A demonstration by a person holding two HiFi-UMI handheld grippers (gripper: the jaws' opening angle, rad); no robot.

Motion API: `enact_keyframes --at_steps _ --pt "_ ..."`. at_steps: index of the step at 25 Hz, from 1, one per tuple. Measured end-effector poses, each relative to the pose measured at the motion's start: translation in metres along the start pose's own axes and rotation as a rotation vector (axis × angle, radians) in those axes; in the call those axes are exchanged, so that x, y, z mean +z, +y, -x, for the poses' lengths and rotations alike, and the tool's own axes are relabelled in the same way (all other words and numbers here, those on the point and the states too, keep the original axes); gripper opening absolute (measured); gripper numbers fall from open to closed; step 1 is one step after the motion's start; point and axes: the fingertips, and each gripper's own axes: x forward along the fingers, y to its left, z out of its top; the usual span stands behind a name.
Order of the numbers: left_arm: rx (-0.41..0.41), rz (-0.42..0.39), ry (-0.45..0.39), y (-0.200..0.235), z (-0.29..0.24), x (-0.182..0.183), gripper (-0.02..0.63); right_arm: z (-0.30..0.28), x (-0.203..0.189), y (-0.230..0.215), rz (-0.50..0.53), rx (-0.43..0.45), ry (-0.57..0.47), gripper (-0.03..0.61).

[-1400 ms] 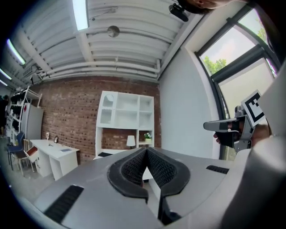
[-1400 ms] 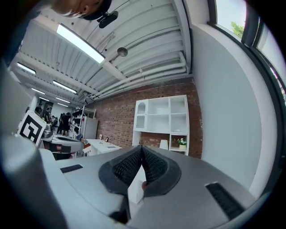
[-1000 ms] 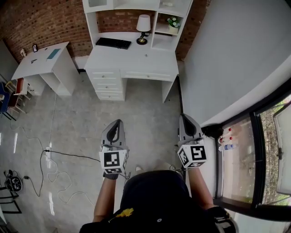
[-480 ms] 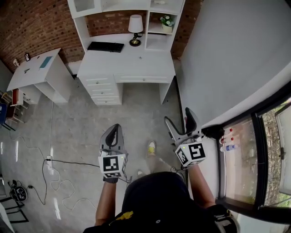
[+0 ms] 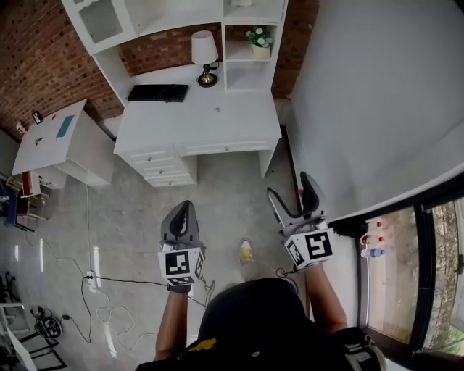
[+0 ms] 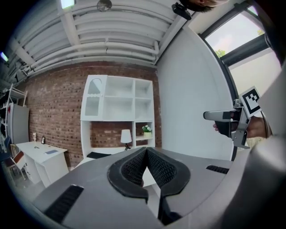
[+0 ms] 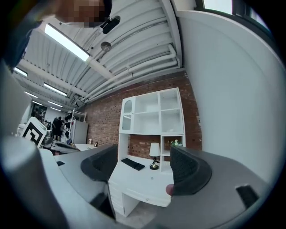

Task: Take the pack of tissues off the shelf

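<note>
While both grippers hang level above the floor, short of the desk [image 5: 217, 119], neither touches anything. Left gripper [image 5: 186, 207]: jaws pressed together, nothing between them. Right gripper [image 5: 288, 185]: jaws have just been opening and stand wide, empty; its own view frames the desk between the pads. Shelf [image 5: 145, 14]: white, open compartments, sits on the back of the desk against the brick wall. Lamp [image 5: 204, 51] and keyboard [image 5: 158, 92] are on the desktop, plant [image 5: 259, 36] in a right-hand compartment. Tissue pack: cannot be picked out in any view, so neither its look nor its compartment is readable. Both grippers are well apart from the shelf.
</note>
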Motion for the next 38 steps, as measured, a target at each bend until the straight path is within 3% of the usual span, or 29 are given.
enact_keyframes --at_steps 8,18,28,33,38 --pt "-0.087 -0.055 0.007 -0.033 -0.123 0.033 0.018 -0.063 -0.006 -0.099 -0.040 -0.017 -0.038 0.331" --pt "-0.103 -0.077 0.008 -0.038 -0.191 0.051 0.018 -0.108 -0.007 -0.149 -0.100 -0.014 -0.078 0.331" --pt "-0.047 -0.042 0.032 0.011 -0.233 0.037 0.018 -0.172 -0.015 -0.155 -0.079 0.019 -0.063 0.331" --pt "-0.087 -0.031 0.013 0.036 -0.296 0.034 0.018 -0.220 -0.024 -0.176 -0.054 -0.034 -0.060 0.331" --pt "-0.128 -0.033 -0.022 0.072 -0.374 0.058 0.018 -0.292 -0.017 -0.204 -0.033 -0.092 -0.057 0.331"
